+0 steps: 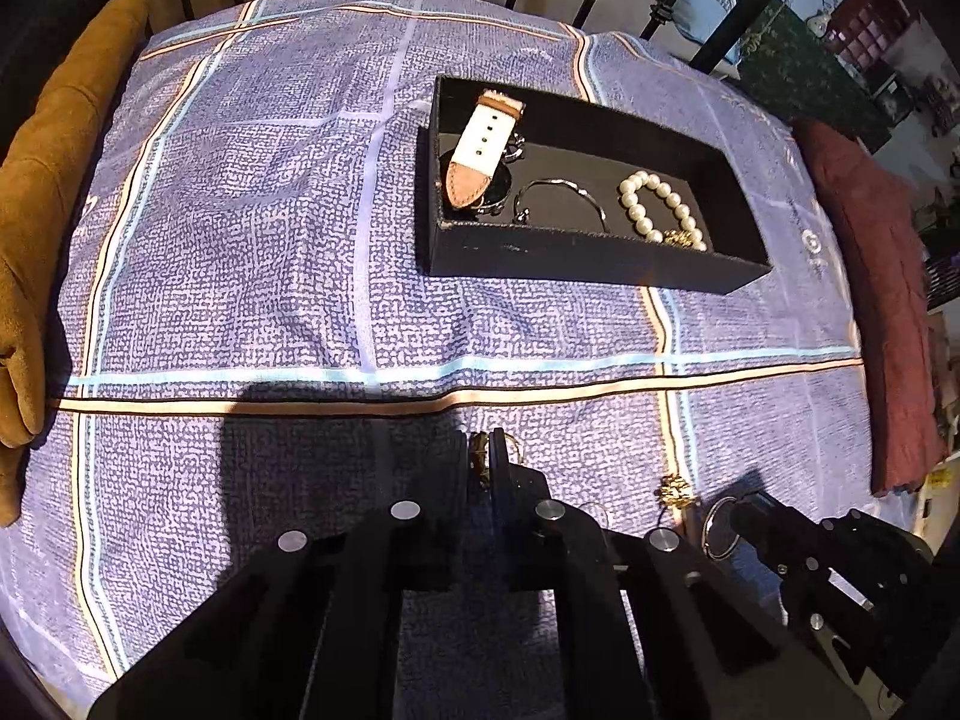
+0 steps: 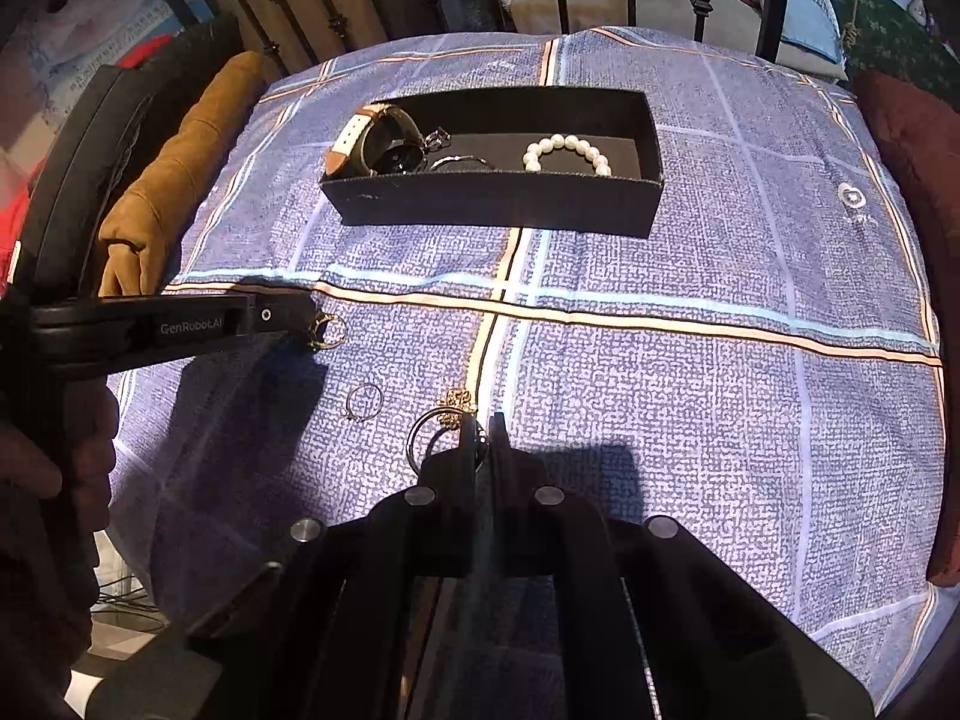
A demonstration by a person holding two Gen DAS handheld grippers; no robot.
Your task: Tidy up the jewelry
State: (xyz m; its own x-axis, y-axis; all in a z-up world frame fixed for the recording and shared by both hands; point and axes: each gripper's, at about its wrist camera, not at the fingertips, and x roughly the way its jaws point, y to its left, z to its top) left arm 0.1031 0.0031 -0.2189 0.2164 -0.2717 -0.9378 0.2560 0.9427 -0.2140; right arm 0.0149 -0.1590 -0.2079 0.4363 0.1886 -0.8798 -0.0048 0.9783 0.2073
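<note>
Left claw (image 1: 480,459) is clamped on a gold ring (image 2: 327,329); right claw (image 2: 482,441) pinches a silver hoop (image 2: 420,435). The tray (image 2: 498,201) holds 1 watch (image 1: 483,147).

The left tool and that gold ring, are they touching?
Touching. In the right wrist view the left tool has its tips closed on the gold ring, which sticks out past them; the left wrist view shows it pinched too.

The right gripper (image 2: 483,429) pinches a silver hoop (image 2: 427,433) near the bedspread's (image 2: 690,396) front edge. The left gripper (image 2: 312,324) grips a gold ring (image 2: 329,330) at its left edge. A small ring (image 2: 364,403) lies between them; the tray (image 2: 498,201) sits near the far edge.
</note>
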